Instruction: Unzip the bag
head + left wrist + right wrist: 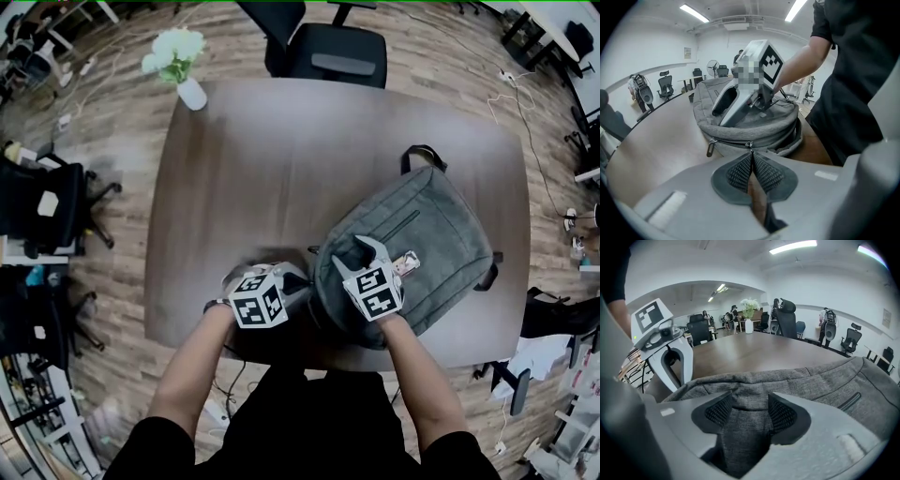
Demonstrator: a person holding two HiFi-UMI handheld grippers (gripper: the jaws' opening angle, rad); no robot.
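Bag (412, 248) lies at the table's (262, 169) near edge, left hand-held gripper (751, 157) pinching its zip pull (750, 146), right hand-held gripper (746, 409) spread astride a fabric fold (743, 401) — best clamp that fold, then draw the pull along the track — not upward.

One camera sits above the person's head, looking steeply down over the whole surface (281, 169). Two more ride low at its near edge, close behind the jaws. The one on the left hand-held gripper (751, 161) faces the right hand-held gripper (749, 414), whose camera faces the far edge. All three share the bag (422, 234).
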